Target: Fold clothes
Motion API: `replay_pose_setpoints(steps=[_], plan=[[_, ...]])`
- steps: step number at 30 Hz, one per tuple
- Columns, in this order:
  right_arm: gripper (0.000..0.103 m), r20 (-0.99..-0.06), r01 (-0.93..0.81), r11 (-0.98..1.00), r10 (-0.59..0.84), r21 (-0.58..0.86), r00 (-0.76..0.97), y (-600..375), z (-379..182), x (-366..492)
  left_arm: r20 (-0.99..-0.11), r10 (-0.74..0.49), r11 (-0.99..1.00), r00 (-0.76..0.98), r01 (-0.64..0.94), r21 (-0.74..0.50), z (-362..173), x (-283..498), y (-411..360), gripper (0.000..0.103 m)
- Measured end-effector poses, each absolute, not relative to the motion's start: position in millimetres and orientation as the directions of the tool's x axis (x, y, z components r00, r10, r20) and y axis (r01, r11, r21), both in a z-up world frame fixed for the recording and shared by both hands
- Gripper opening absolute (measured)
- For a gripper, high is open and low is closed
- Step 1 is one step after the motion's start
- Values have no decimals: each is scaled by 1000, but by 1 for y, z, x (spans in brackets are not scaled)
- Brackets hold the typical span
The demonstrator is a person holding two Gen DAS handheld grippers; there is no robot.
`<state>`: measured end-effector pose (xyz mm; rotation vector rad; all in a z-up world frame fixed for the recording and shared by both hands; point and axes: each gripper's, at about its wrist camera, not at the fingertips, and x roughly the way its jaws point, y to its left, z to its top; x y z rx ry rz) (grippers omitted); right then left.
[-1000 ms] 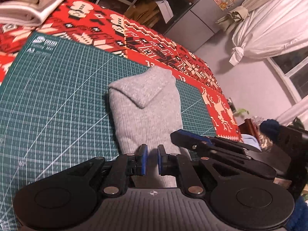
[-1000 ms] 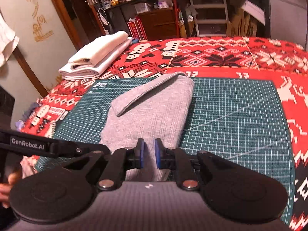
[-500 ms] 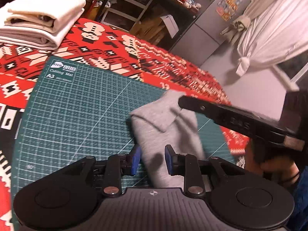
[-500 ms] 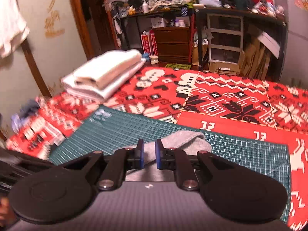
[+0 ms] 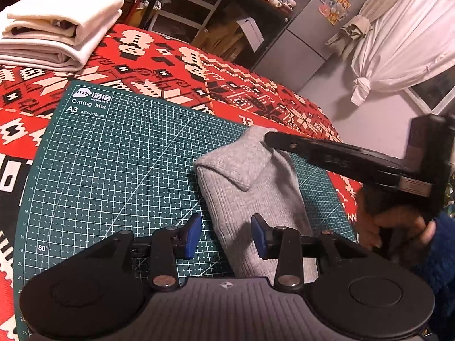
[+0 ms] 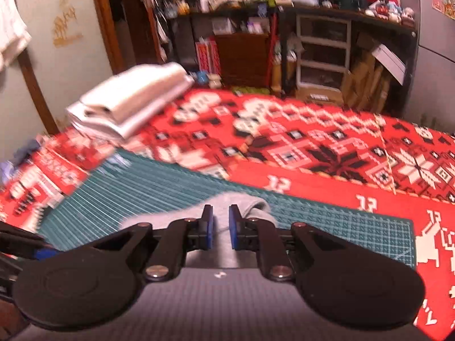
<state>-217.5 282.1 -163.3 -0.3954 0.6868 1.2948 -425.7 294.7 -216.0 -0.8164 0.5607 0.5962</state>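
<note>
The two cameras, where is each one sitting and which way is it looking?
Left wrist: on the left gripper, looking across the grey garment on the cutting mat; the right-hand tool and a hand show.
Right wrist: on the right gripper, facing the shelves; only its fingers show clearly.
Both see the garment, mat and folded white stack.

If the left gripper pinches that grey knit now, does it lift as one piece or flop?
Likely flops: the grey knit is soft ribbed fabric, and its loose top flap could unfold. Probably light, as it lies flat on the cutting mat. Unlikely to slip, given its textured weave.
</note>
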Motion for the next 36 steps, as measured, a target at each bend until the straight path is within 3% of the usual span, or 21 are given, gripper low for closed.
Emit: replay_pose_setpoints(steps=[3,6,8,12,14,20,26,36], plan=[[13,-646,-956,258,755,138,110,275,-161,-211,-669,276,545,690,-686,-482,-214,-426,294,38],[16,-655,-950,272,748,154,108,260,-152,-211,-678,288,551,676,-696,-460,-209,-426,292,47],[33,-661,-946,281,743,163,107,250,-147,-212,-689,293,559,663,-703,-439,-204,-424,291,55],[56,-706,-944,281,704,172,81,224,-139,-220,-736,304,584,605,-729,-358,-196,-419,284,72],[76,-748,-938,308,658,160,89,212,-138,-221,-768,310,596,560,-744,-302,-192,-416,279,80],[100,-798,-936,338,590,103,125,179,-139,-220,-857,295,618,422,-768,-166,-191,-419,271,85],[102,-868,-929,369,454,-21,200,171,-158,-214,-899,304,593,315,-801,-81,-198,-428,282,87],[103,-914,-919,395,370,-9,168,172,-179,-206,-929,294,619,223,-785,7,-213,-413,279,99]])
